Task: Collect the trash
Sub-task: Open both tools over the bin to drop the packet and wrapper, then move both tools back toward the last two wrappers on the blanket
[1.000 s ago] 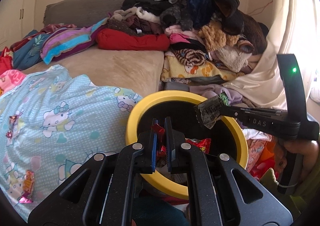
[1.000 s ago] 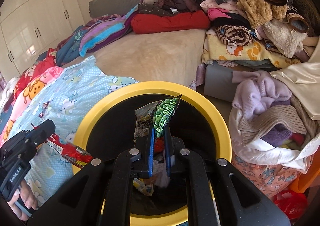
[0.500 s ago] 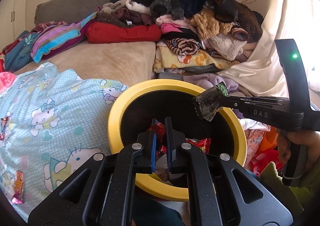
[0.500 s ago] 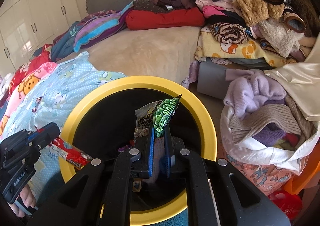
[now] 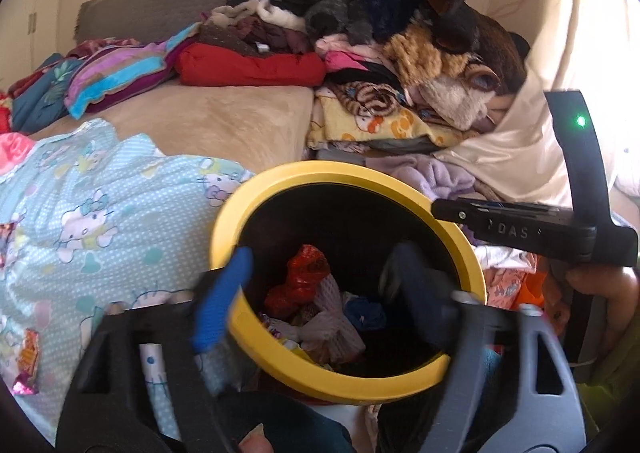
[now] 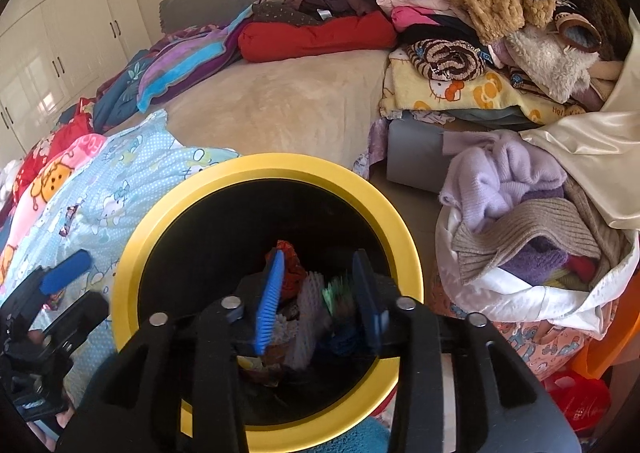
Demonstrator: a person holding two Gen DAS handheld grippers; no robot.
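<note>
The black bin with a yellow rim (image 5: 224, 221) (image 6: 280, 165) stands right below both grippers. My left gripper (image 5: 320, 285) hangs over its mouth with jaws opening wide and nothing between them. A red wrapper (image 5: 304, 277) lies loose in the bin on other trash. My right gripper (image 6: 320, 293) is over the bin too, jaws opening. A blurred green wrapper (image 6: 336, 289) is between its pads, free of them. The left wrist view shows the right gripper (image 5: 440, 209) from the side, bare at its tip. Another wrapper (image 5: 30, 353) lies on the blue cartoon blanket (image 5: 100, 213).
A high heap of clothes (image 5: 380, 33) fills the back of the bed. A white bag of knitwear (image 6: 532, 237) stands right of the bin. White wardrobe doors (image 6: 60, 45) are at the far left, a cream curtain (image 5: 520, 141) at the right. A hand (image 5: 604, 289) holds the right gripper.
Both grippers went from shut to open. The red wrapper dropped from the left jaws into the bin. The green wrapper left the right pads and is falling.
</note>
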